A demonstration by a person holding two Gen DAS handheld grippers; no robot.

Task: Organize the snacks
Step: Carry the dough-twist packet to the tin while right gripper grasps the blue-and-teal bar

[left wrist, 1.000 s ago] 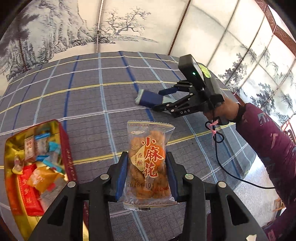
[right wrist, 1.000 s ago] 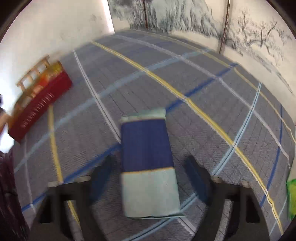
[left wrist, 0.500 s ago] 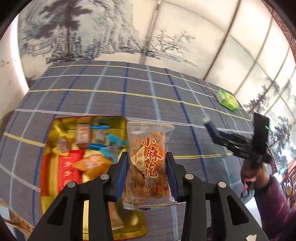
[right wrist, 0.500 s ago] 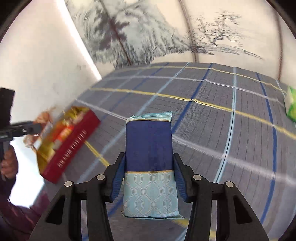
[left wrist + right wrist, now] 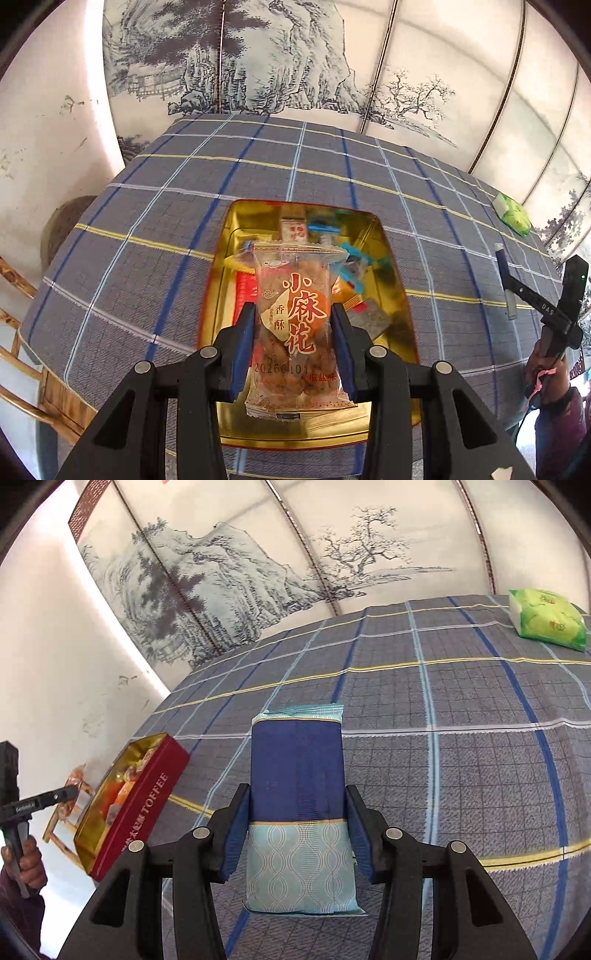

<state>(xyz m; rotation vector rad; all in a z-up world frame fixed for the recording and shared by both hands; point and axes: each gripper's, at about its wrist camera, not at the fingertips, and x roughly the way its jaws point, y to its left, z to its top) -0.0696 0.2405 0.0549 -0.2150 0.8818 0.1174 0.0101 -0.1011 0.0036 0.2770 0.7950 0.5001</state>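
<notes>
Mid-transfer, by the look of it: two packets lifted, one ready for dropping into the tin.

Left gripper [image 5: 293, 332] over the open toffee tin [image 5: 397, 291], fingers [image 5: 243, 347] closed narrowly on the sides of a clear crinkly snack packet [image 5: 295, 325] with red lettering and brown fried twists inside. Packet upright between the pads, its sealed top edge above the tin's contents. Tin rectangular, gold and mirror-smooth inside, red on the outside with "TOFFEE" lettering, already partly filled with small wrapped sweets in red, orange and blue.

Right gripper [image 5: 295, 830] well apart from the tin, over bare checked cloth, fingers [image 5: 236, 830] set wider and pressing the flanks of a flat, glossy navy packet [image 5: 297, 775] with a pale turquoise wave-patterned end. Packet stiff enough to stand straight out from the grip.

Desk [image 5: 461, 701] covered in a coarse woven grey cloth with blue, white and yellow lines. Green soft pack [image 5: 546, 618] lying at the far corner, untouched.

Next move, likely: lowering the left packet toward a free patch of the tin, then opening the fingers; afterwards bringing the navy packet across. Slippery film and a crowded tin call for a low, gentle release rather than a drop from height.
</notes>
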